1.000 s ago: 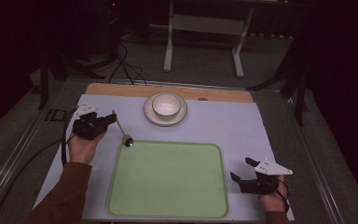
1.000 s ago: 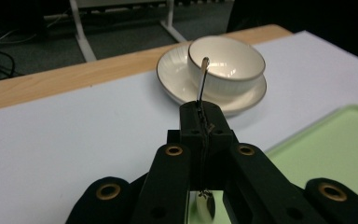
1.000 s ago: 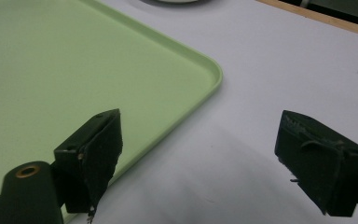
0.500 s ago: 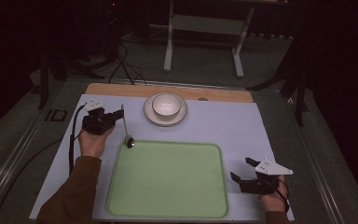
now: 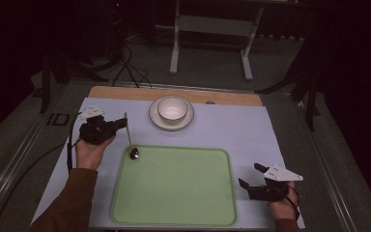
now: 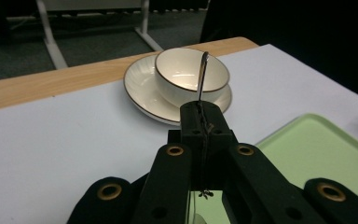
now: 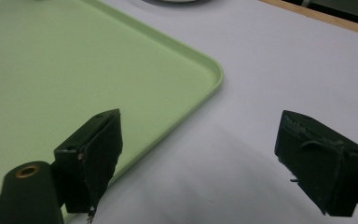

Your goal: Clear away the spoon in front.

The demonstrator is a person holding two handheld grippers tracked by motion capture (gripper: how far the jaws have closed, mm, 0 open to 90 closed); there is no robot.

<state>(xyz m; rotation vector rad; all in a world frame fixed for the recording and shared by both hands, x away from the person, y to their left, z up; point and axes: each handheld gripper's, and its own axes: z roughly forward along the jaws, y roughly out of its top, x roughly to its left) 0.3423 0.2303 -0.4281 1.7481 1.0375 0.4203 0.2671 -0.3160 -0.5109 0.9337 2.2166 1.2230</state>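
Clearly, your left hand-held gripper [image 6: 200, 122] pinches the spoon [image 5: 131, 145], its bowl hidden below the jaws. Your right hand-held gripper [image 7: 200, 158] gapes empty, the tray [image 7: 121, 84] cut off.

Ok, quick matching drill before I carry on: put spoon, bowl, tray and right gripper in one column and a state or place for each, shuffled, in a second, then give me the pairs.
Things:
1. spoon
2. bowl
3. tray
4. right gripper

States or places:
A. sits on a saucer at the far side of the table
B. jaws open, nothing between them, just off the tray's right edge
C. clamped by its handle in the left gripper, scoop end hanging down at the tray's far left corner
D. pale green, flat on the white mat, nothing lying in it

Pairs: 1-C, 2-A, 3-D, 4-B
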